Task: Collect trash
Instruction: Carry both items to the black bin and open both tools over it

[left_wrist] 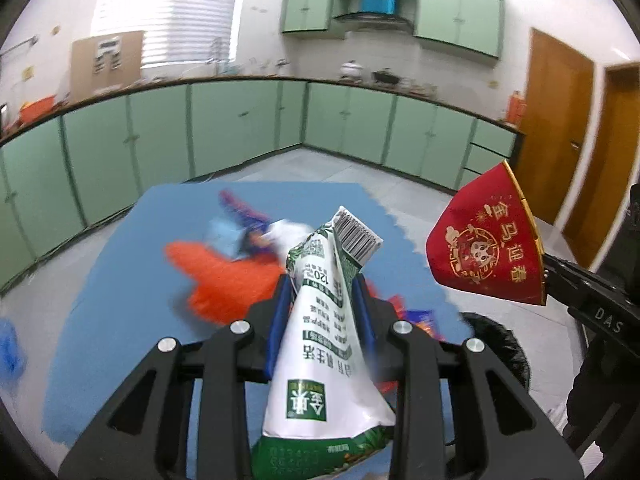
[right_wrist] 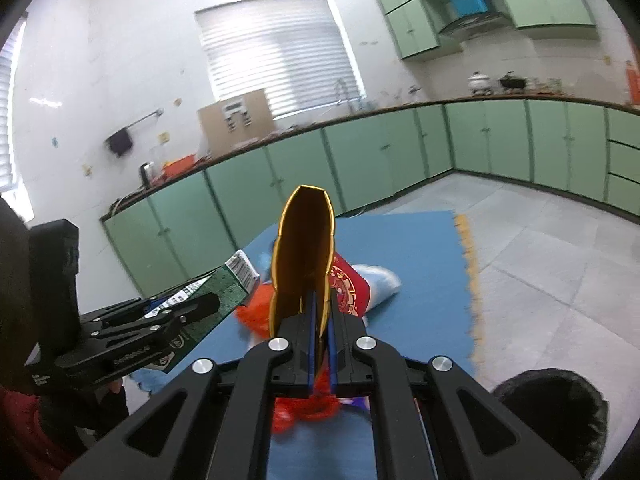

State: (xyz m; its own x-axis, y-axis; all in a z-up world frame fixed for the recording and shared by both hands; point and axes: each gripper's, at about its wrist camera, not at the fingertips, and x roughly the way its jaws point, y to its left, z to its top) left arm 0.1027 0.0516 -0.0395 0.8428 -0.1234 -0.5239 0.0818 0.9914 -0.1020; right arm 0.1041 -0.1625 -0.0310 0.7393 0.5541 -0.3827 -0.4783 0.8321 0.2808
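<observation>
Two grippers, both loaded — left gripper point(left_wrist: 322, 300) clamped on green-white carton point(left_wrist: 320, 340), right gripper point(right_wrist: 320, 320) pinching red-gold paper cup point(right_wrist: 302, 252), both held above blue mat point(right_wrist: 420, 248) w/ more trash.

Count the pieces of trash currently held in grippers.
2. The left gripper clamps a green-and-white carton; the right gripper pinches a red-and-gold paper cup. More trash lies on the blue mat, unheld.
</observation>
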